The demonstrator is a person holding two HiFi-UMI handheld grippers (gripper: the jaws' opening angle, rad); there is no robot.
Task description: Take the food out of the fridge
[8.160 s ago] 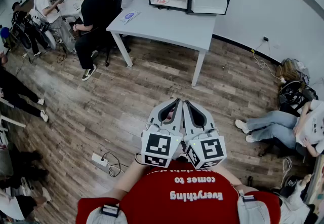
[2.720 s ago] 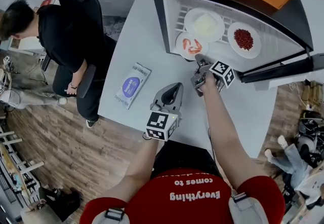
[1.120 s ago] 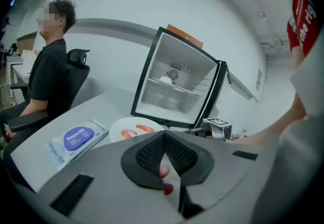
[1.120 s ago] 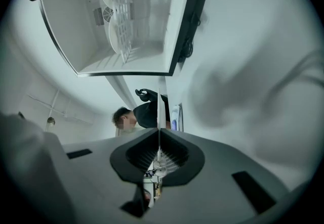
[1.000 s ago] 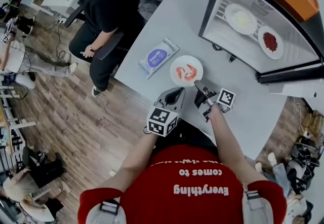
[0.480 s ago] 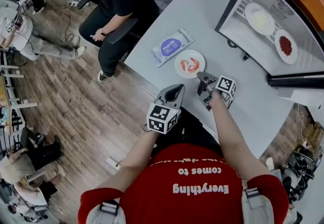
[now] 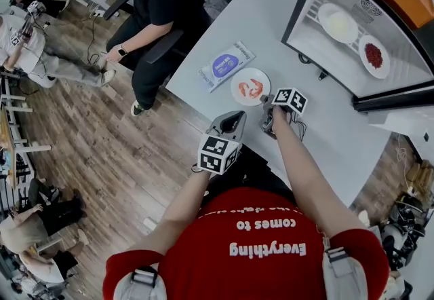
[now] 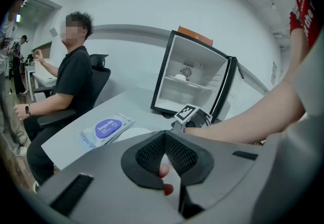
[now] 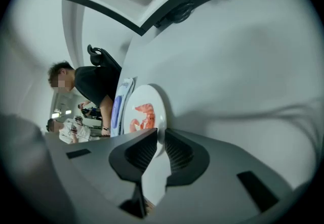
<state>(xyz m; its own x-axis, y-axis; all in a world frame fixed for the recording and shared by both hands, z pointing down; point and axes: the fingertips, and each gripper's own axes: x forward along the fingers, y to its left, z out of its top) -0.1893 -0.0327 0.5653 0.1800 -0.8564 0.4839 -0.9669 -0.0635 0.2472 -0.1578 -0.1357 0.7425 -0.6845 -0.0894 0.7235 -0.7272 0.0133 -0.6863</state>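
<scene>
A white plate of shrimp (image 7: pixel 249 85) lies on the grey table (image 7: pixel 325 132) in front of the open fridge (image 7: pixel 298 0). My right gripper (image 7: pixel 266 104) reaches the plate's near edge. In the right gripper view the plate (image 9: pixel 147 109) has its rim between the jaws of the right gripper (image 9: pixel 161 134), and those jaws are opening. Inside the fridge are a plate of white food (image 7: pixel 338 22) and a plate of red food (image 7: pixel 373 56). My left gripper (image 7: pixel 237 117) hovers at the table's near edge, shut on nothing; the left gripper (image 8: pixel 163 136) points toward the fridge (image 8: pixel 192 81).
A blue-and-white wipes packet (image 7: pixel 226 64) lies left of the shrimp plate. A person in black (image 7: pixel 163 0) sits at the table's left corner. The fridge door (image 7: pixel 393 98) stands open to the right. More people sit along the room's left side.
The right gripper has sunk toward the table and tilted downward at the shrimp plate. The view has shifted a little. The left gripper has drifted slightly.
</scene>
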